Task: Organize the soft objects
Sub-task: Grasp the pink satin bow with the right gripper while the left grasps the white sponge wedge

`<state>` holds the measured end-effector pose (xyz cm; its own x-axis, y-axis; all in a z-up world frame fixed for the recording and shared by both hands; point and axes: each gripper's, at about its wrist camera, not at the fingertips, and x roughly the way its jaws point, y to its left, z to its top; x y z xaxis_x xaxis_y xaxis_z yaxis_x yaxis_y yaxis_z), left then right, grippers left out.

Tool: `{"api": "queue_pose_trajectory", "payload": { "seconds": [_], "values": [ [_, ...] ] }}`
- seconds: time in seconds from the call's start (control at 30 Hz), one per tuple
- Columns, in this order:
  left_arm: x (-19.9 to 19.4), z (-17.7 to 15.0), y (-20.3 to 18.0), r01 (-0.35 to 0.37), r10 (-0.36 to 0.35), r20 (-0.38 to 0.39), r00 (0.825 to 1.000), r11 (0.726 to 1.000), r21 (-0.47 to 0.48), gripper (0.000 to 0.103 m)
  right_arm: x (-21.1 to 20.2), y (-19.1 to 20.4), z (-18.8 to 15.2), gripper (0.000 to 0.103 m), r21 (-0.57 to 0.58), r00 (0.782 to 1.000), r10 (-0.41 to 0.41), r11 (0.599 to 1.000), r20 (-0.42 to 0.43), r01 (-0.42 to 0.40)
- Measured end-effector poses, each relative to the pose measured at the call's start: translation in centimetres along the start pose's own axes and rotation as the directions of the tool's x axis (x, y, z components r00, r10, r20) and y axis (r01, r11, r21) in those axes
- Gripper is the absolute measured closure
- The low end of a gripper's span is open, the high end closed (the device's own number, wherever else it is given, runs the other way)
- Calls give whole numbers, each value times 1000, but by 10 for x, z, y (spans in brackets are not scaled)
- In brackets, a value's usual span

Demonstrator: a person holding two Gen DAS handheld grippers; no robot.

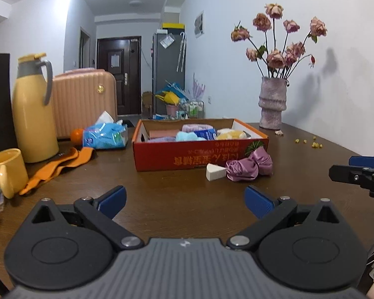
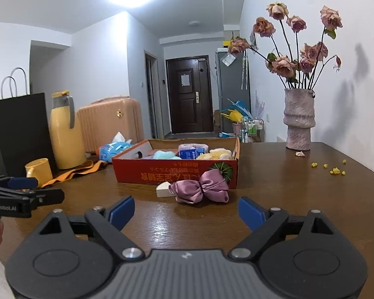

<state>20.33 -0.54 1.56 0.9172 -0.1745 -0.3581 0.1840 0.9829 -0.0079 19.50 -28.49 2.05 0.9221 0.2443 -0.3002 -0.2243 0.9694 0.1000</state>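
Two wide-open claws (image 1: pixel 184 200) (image 2: pixel 186 213), one purple bow (image 2: pixel 202 186), one white sponge (image 2: pixel 165 189).

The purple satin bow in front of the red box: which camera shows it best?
The right wrist view. There the bow lies near the centre, with both loops and the knot plain, beside the white wedge sponge. The left wrist view shows the bow off to the right, seen from an angle and bunched.

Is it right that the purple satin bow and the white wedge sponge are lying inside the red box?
Not quite: the purple satin bow and white wedge sponge lie on the table, outside the red box, against its front wall. The right wrist view shows this.
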Motion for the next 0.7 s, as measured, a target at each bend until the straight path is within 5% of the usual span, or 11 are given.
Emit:
{"api": "queue_pose_trajectory", "payload": {
  "seconds": [0.3, 0.7],
  "values": [
    [72, 7, 4, 38, -39, -67, 997, 999, -13, 5, 87, -1, 13, 8, -40, 995, -15, 999, -101, 11],
    [183, 25, -17, 155, -135, -161, 978, 981, 116, 15, 230, -9, 32, 17, -76, 971, -57, 996, -231, 41]
  ]
}}
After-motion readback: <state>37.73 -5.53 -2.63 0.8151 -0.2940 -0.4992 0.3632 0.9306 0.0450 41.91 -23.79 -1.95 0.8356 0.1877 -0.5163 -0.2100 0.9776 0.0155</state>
